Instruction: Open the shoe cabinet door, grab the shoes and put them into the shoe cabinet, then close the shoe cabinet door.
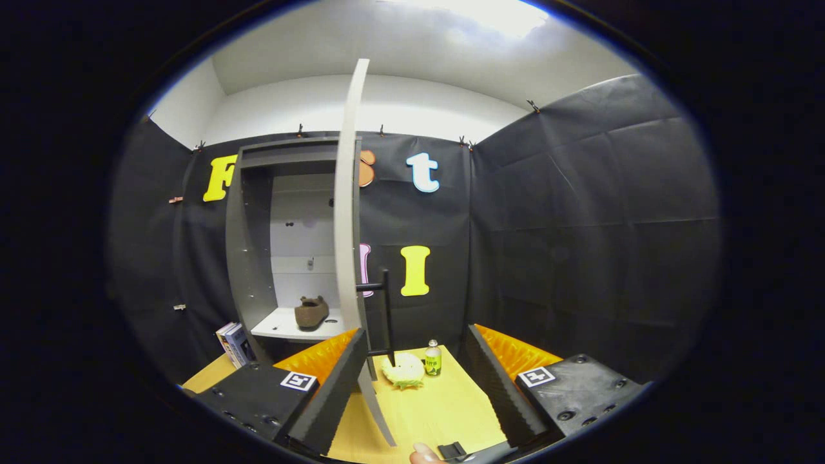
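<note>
Gaping wide, gripper [412,386] holds nothing; cabinet door [349,212] open, shoe [311,312] inside.

Door [348,193] edge stands between the gripper [412,380] fingers; cabinet [258,219] opening seemingly free.

The gripper [412,386] is held wide apart, nothing between its fingers, before the shoe cabinet [258,258], whose door [348,212] is seen edge-on and open, with 1 shoe [312,312] set on its shelf [283,326].
</note>
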Tool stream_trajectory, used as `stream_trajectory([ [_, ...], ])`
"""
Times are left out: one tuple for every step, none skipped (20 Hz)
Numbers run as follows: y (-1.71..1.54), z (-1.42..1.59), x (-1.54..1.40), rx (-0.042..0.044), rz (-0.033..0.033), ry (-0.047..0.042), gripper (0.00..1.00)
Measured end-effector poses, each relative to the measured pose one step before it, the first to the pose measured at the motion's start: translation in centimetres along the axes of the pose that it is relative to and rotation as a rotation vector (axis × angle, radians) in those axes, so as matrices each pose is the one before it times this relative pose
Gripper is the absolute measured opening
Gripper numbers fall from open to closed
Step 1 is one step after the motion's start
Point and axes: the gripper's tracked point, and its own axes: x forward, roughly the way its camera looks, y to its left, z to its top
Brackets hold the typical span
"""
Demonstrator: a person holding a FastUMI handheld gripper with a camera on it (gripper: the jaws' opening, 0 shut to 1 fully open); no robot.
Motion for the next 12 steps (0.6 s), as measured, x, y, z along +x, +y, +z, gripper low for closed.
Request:
stream_trajectory([
  [0.017,-0.35,0.618,-0.00057,0.00567,0.00641,0.98],
  [0.111,-0.185,0.592,-0.00473,0.00936,0.00239,0.98],
  [0.055,-0.069,0.496,-0.00487,0.01172,0.0014,0.98],
  [0.173,-0.046,0.398,-0.00211,0.01404,0.00115,0.98],
  [0.096,-0.094,0.344,-0.00092,0.01184,0.00118,0.98],
  [0.185,-0.138,0.327,0.0003,0.01358,0.00386,0.98],
  [0.056,-0.144,0.332,0.00324,0.00916,0.00579,0.98],
  [0.206,-0.126,0.162,0.00692,0.01432,0.00518,0.98],
  [0.302,-0.143,0.116,0.00557,0.01353,0.00273,0.98],
  [0.071,-0.201,0.179,0.00189,0.00134,0.00182,0.98],
  [0.129,-0.026,0.093,0.0019,0.00543,-0.00331,0.98],
  [0.293,-0.013,0.195,0.00077,0.00525,-0.00271,0.98],
])
